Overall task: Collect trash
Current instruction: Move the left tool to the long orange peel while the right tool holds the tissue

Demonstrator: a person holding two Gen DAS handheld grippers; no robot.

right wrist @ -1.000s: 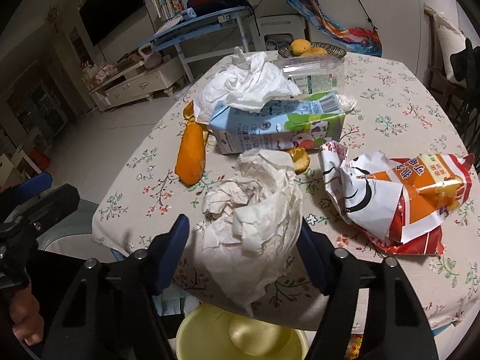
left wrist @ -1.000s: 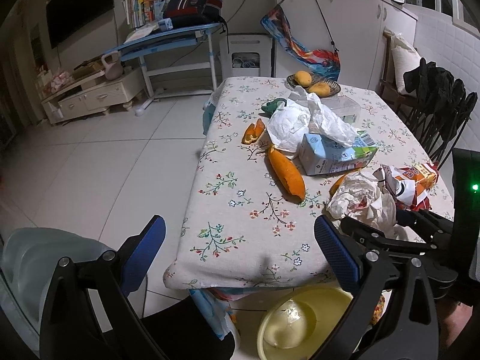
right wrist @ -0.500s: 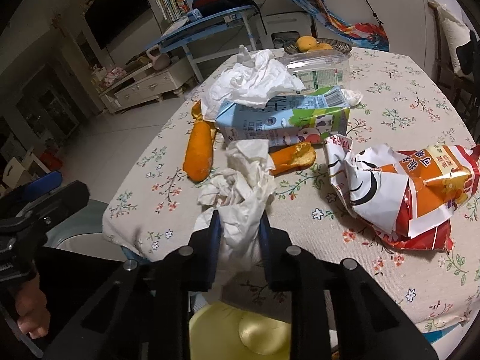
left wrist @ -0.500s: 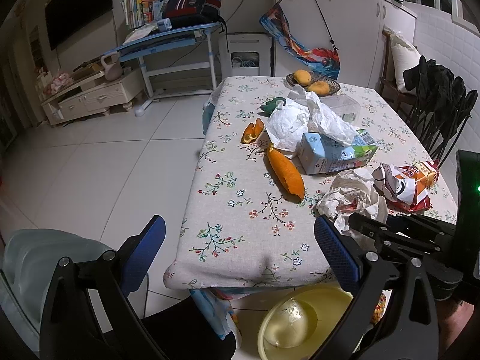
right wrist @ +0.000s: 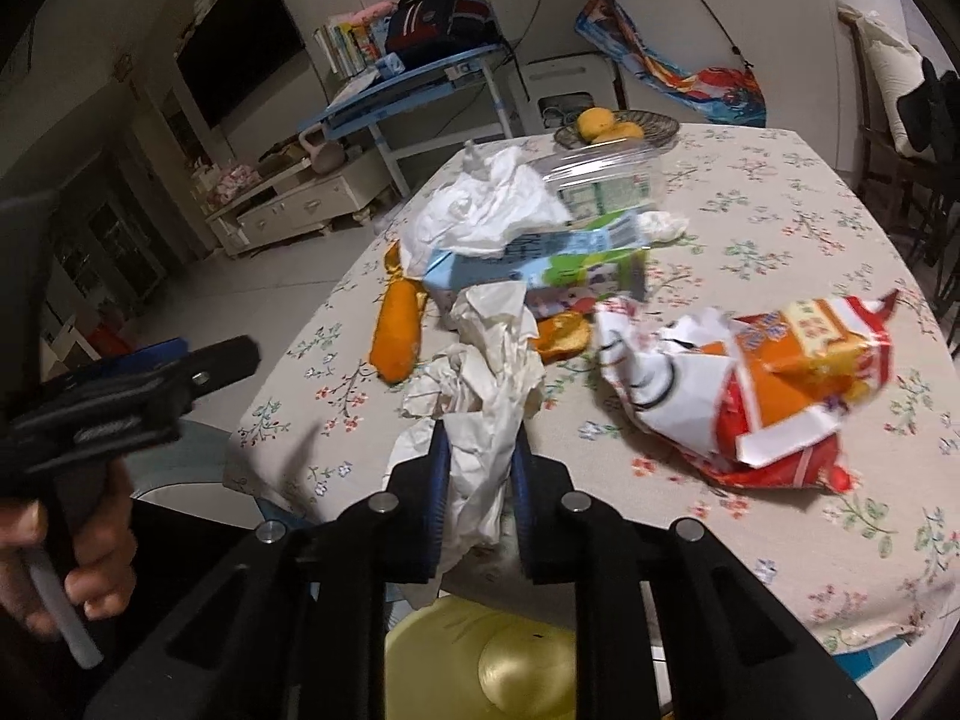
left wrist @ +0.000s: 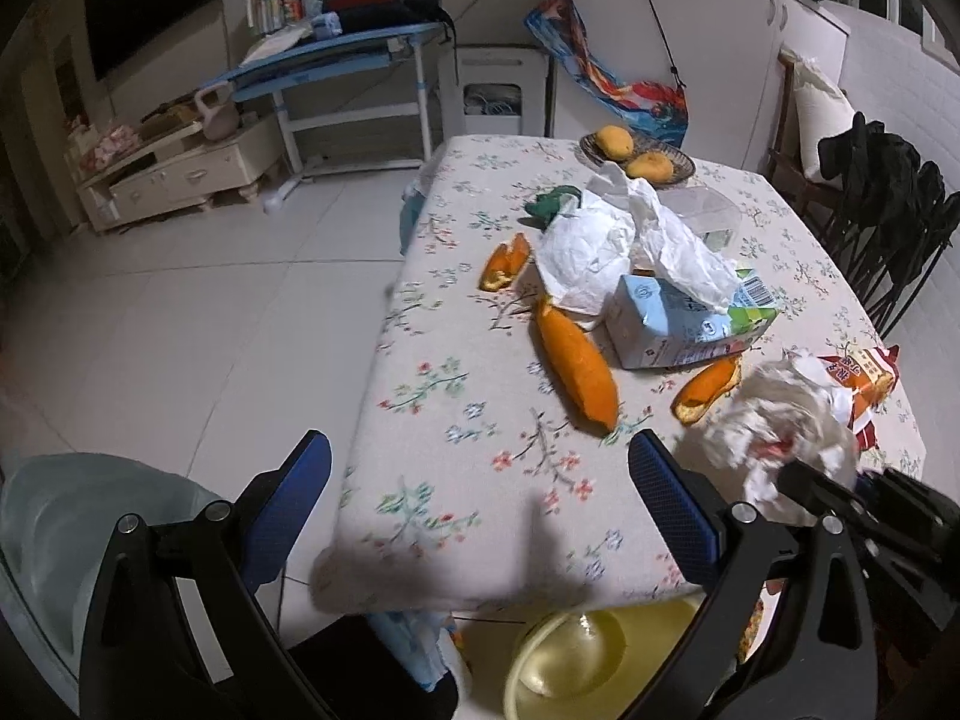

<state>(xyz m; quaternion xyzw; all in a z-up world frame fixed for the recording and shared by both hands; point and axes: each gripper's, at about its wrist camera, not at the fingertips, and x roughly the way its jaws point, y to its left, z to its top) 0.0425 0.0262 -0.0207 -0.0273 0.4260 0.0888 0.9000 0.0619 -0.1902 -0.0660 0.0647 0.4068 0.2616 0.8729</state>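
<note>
Currently, a crumpled white tissue (right wrist: pixel 486 414) is pinched by the closing right claw (right wrist: pixel 480 480), just before the milk carton (right wrist: pixel 540 276) on the tabletop (right wrist: pixel 750 228). Left of that carton, the left claw (left wrist: pixel 480 492) is held spread and empty.

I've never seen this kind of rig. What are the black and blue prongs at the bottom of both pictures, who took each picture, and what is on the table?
No robot: a person holds a two-finger gripper in each hand, with a camera on each looking along its fingers. In the right camera's picture, the right gripper has its jaws closing on a crumpled tissue. The left gripper is open and empty. On the table lie orange peels, a milk carton, white paper, a snack bag and a fruit basket.
</note>
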